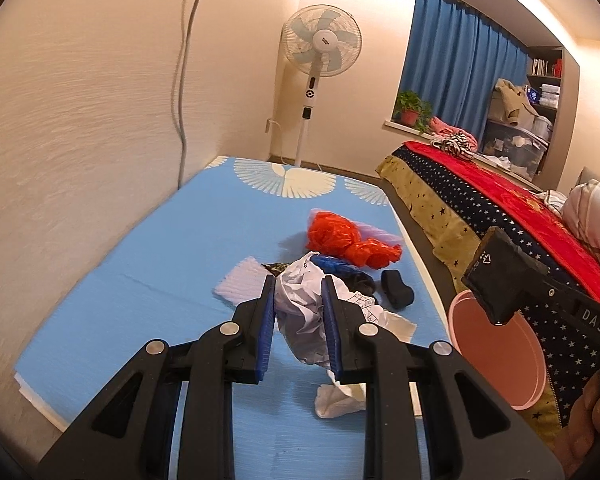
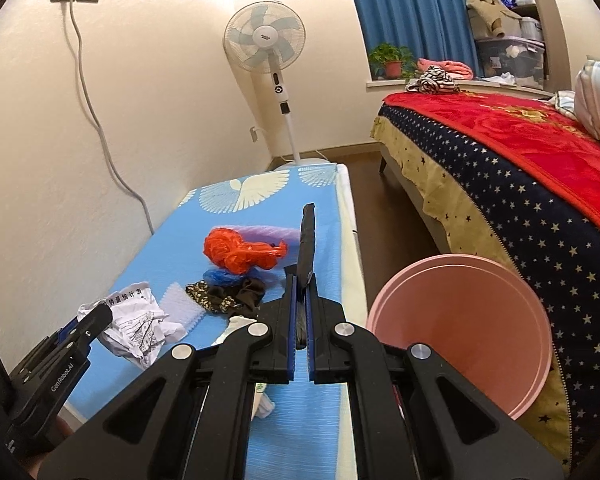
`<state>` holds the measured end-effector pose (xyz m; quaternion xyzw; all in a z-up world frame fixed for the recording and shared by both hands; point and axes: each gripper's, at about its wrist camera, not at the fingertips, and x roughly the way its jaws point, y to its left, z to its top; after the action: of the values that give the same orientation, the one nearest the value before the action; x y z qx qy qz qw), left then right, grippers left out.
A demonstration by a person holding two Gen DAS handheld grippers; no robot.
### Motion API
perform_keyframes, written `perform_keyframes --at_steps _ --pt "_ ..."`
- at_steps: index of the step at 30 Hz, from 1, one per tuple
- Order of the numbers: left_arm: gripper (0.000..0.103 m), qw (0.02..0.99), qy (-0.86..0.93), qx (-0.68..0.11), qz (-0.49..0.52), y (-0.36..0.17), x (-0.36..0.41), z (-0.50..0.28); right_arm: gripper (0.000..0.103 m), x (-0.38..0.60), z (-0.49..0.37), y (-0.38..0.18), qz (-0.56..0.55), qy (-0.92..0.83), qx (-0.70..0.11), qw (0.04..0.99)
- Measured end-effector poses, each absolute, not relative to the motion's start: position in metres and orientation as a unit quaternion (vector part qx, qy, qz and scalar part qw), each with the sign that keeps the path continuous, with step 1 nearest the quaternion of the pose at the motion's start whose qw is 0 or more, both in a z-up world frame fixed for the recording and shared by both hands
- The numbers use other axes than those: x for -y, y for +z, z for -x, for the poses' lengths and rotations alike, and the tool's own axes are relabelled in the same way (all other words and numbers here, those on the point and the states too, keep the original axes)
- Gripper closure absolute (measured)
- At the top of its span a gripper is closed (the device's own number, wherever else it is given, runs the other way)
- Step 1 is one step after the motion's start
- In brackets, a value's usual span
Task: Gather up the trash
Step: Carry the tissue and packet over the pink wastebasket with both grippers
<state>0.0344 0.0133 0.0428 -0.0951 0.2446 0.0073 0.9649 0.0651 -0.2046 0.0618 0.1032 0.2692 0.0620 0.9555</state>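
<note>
My left gripper (image 1: 298, 284) is shut on a crumpled white printed paper (image 1: 304, 312), held above the blue mat (image 1: 140, 300). In the right wrist view the same paper (image 2: 136, 324) hangs at the lower left. My right gripper (image 2: 300, 276) is shut on a flat black packet (image 2: 307, 240) that stands up from its jaws. The left wrist view shows this packet (image 1: 498, 276) just above the pink bin (image 1: 496, 356). The bin (image 2: 460, 328) stands on the floor between mat and bed, its mouth tilted toward me. An orange plastic bag (image 1: 340, 236) lies on the mat.
More litter lies on the mat: a blue bag (image 2: 220, 278), dark patterned cloth (image 2: 228, 294), a white foam sheet (image 1: 242, 280), a black lump (image 1: 398, 288) and white tissue (image 1: 336, 400). A bed with a starred cover (image 2: 520, 184) is on the right, a standing fan (image 2: 266, 40) behind.
</note>
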Motion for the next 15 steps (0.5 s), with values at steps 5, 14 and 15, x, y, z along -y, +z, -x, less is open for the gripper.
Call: perform_keyframes --at_steps 5,14,15 --pt "0.081 0.965 0.001 -0.245 0.096 0.042 -0.007 -0.036 0.099 0.212 -0.066 0.060 -0.106 0.054 -0.269 0.956" --pt "0.081 0.965 -0.017 -0.244 0.098 0.043 0.009 -0.040 0.099 0.225 -0.065 0.062 -0.109 0.036 -0.265 0.957" --pt "0.081 0.965 -0.020 -0.244 0.098 0.043 0.012 -0.041 0.099 0.227 -0.065 0.062 -0.109 0.033 -0.265 0.958"
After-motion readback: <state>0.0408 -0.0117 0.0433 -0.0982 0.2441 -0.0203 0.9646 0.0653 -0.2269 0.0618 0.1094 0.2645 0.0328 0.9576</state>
